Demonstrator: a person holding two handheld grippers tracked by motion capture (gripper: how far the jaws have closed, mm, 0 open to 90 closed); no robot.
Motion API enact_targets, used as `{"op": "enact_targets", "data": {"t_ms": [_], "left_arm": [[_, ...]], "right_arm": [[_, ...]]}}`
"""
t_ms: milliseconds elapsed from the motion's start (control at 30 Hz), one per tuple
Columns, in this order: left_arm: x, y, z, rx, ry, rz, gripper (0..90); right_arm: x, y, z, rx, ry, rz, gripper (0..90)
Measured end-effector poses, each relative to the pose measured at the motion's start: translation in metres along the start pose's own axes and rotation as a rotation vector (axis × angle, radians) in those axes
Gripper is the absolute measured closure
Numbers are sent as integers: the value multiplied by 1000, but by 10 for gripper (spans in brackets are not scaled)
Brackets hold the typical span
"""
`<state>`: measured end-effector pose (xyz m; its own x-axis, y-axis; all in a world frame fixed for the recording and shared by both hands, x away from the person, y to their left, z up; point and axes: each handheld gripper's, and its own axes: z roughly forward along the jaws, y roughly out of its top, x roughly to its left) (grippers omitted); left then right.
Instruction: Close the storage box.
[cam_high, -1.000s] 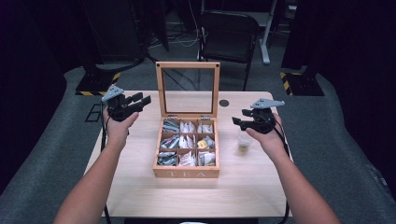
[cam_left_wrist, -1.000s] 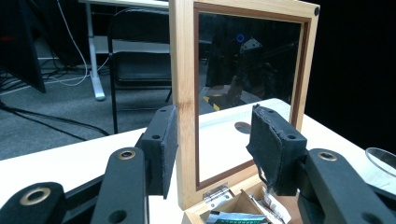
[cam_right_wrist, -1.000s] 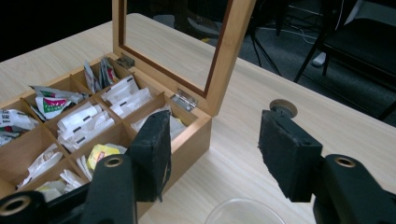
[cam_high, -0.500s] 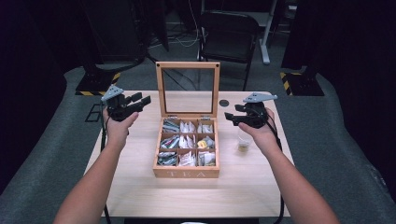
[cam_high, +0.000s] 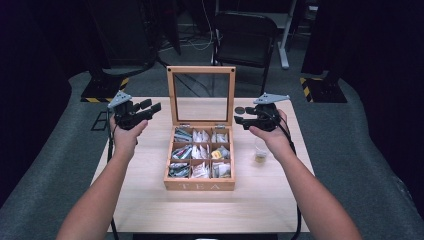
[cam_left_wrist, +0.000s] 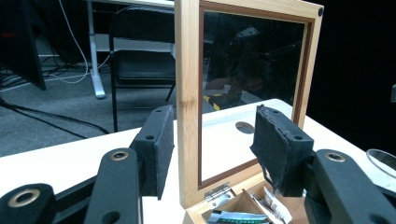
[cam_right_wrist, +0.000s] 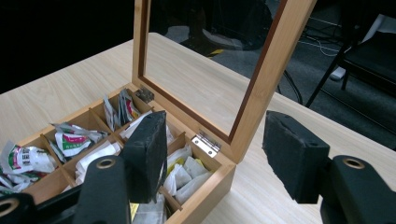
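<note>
Open tea box (cam_high: 200, 184) compartments hold tea bags (cam_high: 200, 152)

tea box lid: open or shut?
Open. The lid stands upright on its hinges behind the tea box, and the compartments of tea bags lie exposed.

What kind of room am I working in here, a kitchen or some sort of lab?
Most likely a lab or recording studio, not a kitchen: black curtains surround a lone wooden table, cables run over the grey carpet beside a folding chair, and hazard-striped weights sit on the floor.
</note>
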<state>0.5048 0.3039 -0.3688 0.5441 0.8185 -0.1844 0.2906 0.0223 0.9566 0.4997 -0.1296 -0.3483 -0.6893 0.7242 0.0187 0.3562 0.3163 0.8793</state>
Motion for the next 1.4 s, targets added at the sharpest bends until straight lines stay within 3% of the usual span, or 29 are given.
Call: {"op": "enact_targets", "data": {"t_ms": [367,567,933,1400], "left_arm": [[-1,0,0,6,-3,1,483],[-2,0,-1,5,-12,5,483],[-4,0,1,12,-18,13,488],[-5,-1,2,13,-17,13,491]], "right_arm": [[-5,9,20,-2,10,9,402],[-12,12,30,-7,32,63,403],[-20,9,44,8,-7,64,408],[-27,5,60,22,-16,79,399]]}}
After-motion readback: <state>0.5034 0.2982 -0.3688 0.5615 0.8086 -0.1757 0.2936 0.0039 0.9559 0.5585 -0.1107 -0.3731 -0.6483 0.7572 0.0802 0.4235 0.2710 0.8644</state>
